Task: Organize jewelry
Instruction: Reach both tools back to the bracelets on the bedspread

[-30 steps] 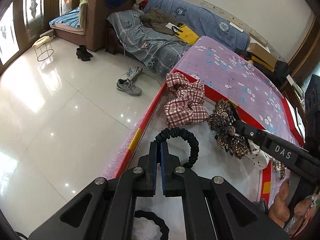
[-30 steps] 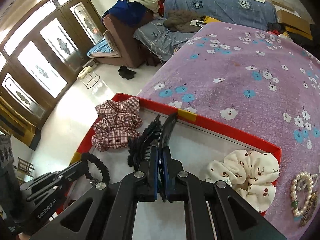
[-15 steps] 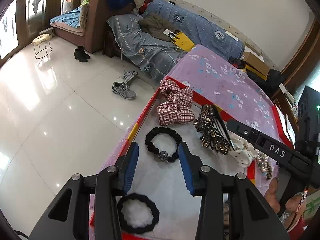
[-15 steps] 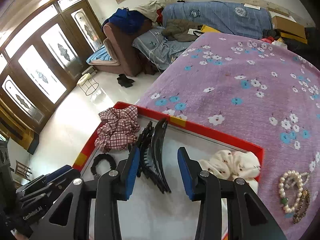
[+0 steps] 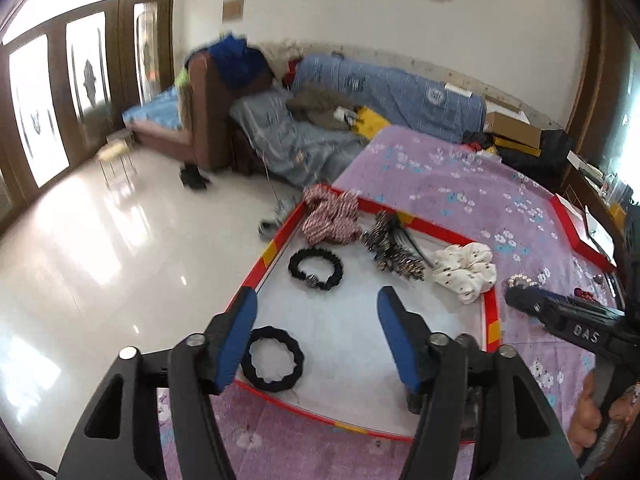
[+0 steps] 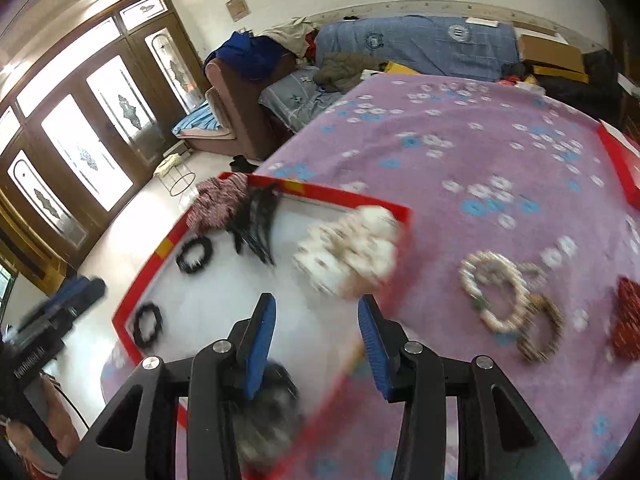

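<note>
A red-rimmed white tray [image 5: 491, 316] [image 6: 120, 312] lies on the purple flowered tablecloth. In it lie a plaid scrunchie [image 5: 330, 216], a black beaded hair tie [image 5: 316, 269], a black hair clip [image 5: 394, 246] [image 6: 256, 224], a cream scrunchie [image 5: 466, 270] [image 6: 352, 252] and a plain black hair tie [image 5: 272, 360]. My left gripper [image 5: 316, 324] is open and empty above the tray's near part. My right gripper [image 6: 316, 328] is open and empty above the tray's right edge. A pearl bracelet [image 6: 494, 294] lies on the cloth outside the tray.
A brown beaded bracelet [image 6: 542, 332] and a red item [image 6: 628, 320] lie right of the pearls. Another red tray [image 6: 618, 160] sits at the far right. The table's left edge drops to a glossy tiled floor [image 5: 100, 248]. A sofa with clothes [image 5: 360, 92] stands behind.
Both grippers opened and pulled back and up. The left one let go of the black beaded hair tie, the right one let go of the hair clip; both now lie in the tray.
</note>
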### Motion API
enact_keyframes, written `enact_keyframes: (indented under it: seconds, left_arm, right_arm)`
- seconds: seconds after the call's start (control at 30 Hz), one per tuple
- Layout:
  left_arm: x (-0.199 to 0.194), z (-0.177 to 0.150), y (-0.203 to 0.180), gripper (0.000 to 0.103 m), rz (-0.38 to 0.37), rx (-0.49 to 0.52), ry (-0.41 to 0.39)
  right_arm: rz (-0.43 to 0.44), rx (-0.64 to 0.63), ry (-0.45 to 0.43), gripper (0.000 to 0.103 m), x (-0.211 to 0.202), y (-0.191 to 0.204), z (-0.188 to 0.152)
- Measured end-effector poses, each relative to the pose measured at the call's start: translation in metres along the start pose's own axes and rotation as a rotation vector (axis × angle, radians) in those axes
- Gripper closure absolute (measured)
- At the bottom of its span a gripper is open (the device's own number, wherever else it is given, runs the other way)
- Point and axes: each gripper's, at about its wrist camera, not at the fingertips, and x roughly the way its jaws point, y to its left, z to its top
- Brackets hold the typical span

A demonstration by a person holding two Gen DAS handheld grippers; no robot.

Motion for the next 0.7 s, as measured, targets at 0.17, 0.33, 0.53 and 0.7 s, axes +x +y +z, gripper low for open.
enact_keyframes:
  seconds: [0.17, 0.33, 0.53, 0.7]
  left_arm:
    - [-0.034, -0.005, -0.030, 0.020, 0.051, 0.052, -0.118]
    - [-0.063, -0.010, -0.061, 0.007, 0.086, 0.117, -0.232]
    - [-0.079, -0.017, -0.090, 0.006, -0.032, 0.149, -0.243]
    - [-0.074, -0.024, -0.118, 0.006, -0.100, 0.189, -0.182]
  right_arm:
    - [-0.060, -0.001, -0.046, 0.051, -0.043, -0.032, -0.028]
    - [-0.121, 0.003, -0.078, 0.050, -0.078, -0.062, -0.055]
    - [-0.193, 0.069, -0.116, 0.048, -0.119, -0.110, -0.084]
    - [-0.254, 0.147, -0.143, 0.045, -0.150, -0.156, -0.107]
